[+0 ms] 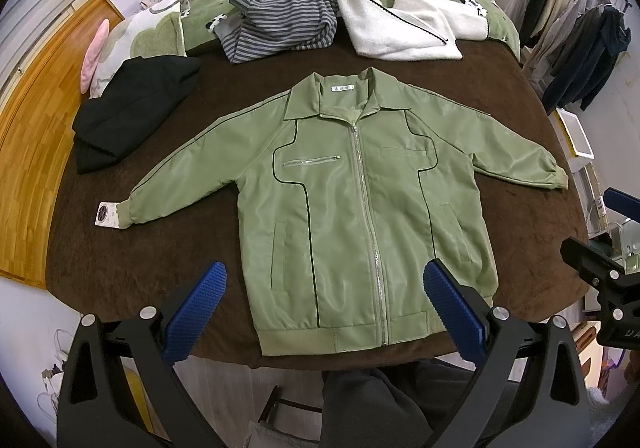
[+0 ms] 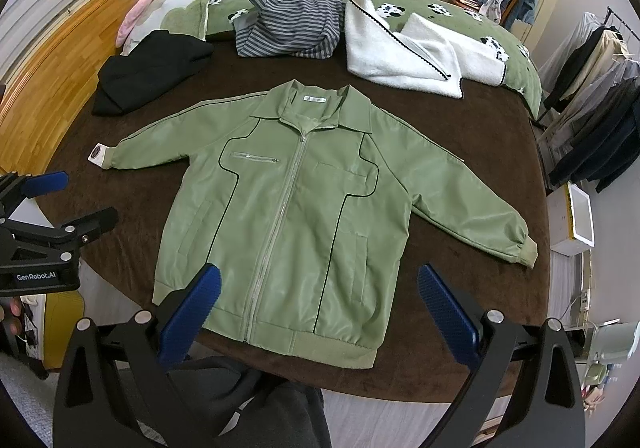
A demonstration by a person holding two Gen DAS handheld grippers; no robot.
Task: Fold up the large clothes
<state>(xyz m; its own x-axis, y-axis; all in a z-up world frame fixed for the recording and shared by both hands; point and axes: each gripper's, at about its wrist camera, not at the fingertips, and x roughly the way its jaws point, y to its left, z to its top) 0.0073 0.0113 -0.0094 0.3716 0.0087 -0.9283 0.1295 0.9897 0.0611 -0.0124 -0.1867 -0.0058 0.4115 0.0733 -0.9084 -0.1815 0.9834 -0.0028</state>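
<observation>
Left hand-held gripper (image 1: 326,308) hovers at the bed's near edge, blue fingers spread wide, gripping nothing. Right hand-held gripper (image 2: 318,308) sits level beside it, fingers equally apart and empty. Between both pairs of pads lies the green zip-up jacket (image 1: 352,216), front up, zipped, sleeves splayed toward 9 and 3 o'clock on the brown bedspread (image 1: 160,272). At 12 o'clock, a striped garment (image 1: 280,22) and white fleece (image 1: 396,28); at 10, a black garment (image 1: 132,108).

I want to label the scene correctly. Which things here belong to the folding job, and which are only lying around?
For the job: green jacket, left gripper, right gripper.

Lying about: black garment, striped garment, white fleece blanket, pillow.
</observation>
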